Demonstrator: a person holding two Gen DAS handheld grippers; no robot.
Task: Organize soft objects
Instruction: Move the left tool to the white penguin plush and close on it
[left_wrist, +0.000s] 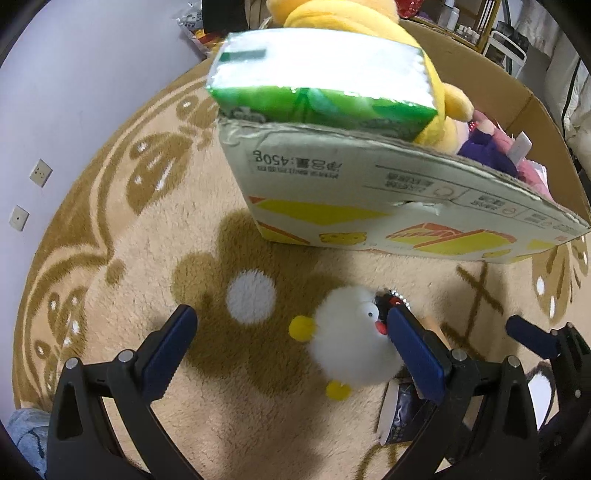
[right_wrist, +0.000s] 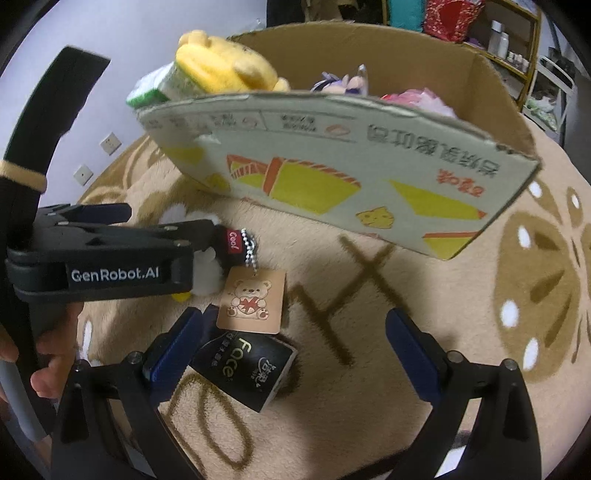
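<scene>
A white fluffy chick toy (left_wrist: 351, 343) with yellow feet lies on the beige rug, against the inner side of my left gripper's right finger. My left gripper (left_wrist: 291, 332) is open around it; in the right wrist view it (right_wrist: 207, 236) sits over the toy (right_wrist: 207, 269). A bear tag (right_wrist: 253, 299) hangs from the toy's bead chain. My right gripper (right_wrist: 295, 332) is open over a black tissue pack (right_wrist: 245, 369) by its left finger. The cardboard box (left_wrist: 369, 199) holds a yellow plush (left_wrist: 343, 18), a green tissue pack (left_wrist: 321, 81) and purple and pink toys.
The rug (left_wrist: 110, 221) has brown patterns. A lilac wall with sockets (left_wrist: 40, 173) is at the left. Shelves with bottles (right_wrist: 498, 40) stand behind the box. The box's front wall (right_wrist: 332, 166) is close ahead of both grippers.
</scene>
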